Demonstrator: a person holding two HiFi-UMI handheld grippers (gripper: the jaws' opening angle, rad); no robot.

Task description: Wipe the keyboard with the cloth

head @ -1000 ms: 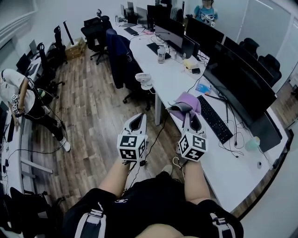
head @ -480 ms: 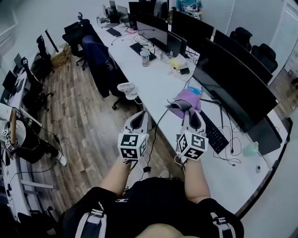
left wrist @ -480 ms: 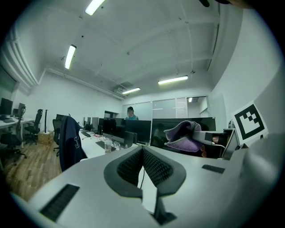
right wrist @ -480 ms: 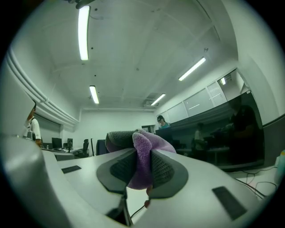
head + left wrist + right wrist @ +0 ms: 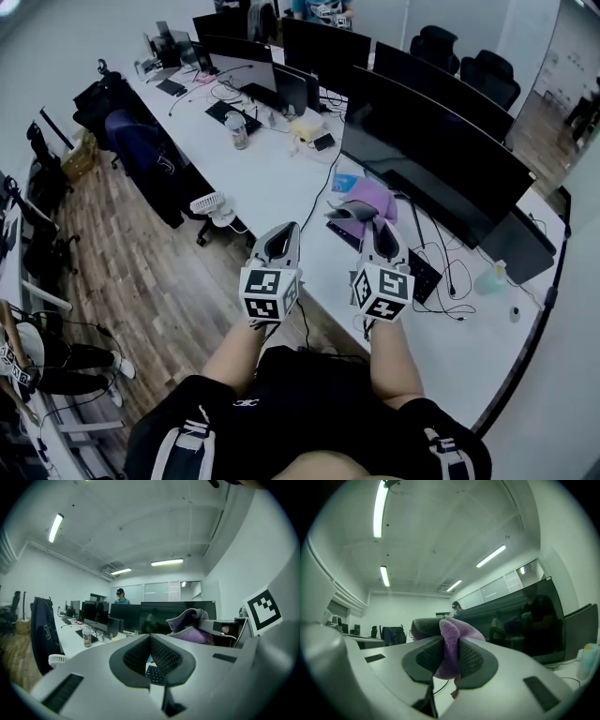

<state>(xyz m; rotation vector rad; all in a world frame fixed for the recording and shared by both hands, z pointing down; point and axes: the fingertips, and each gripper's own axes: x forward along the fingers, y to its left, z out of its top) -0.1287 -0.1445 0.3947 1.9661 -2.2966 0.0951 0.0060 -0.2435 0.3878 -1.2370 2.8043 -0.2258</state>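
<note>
Cloth (image 5: 368, 200) still pinched, keyboard (image 5: 422, 273) nearer

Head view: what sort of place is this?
Most likely an open-plan office: a long white desk carries a row of large black monitors and a black keyboard, with black swivel chairs nearby.

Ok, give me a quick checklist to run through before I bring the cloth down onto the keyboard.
1. Purple microfibre cloth gripped by the right gripper: ok, jaws closed on it.
2. Left gripper free: ok, jaws together on nothing.
3. Black keyboard found on the white desk: ok, partly hidden under the right gripper in the head view.
4. Cloth touching the keys: not ok, it appears held above them.
5. Thin dark cables beside the keyboard clear of the wipe path: cannot tell.
</note>
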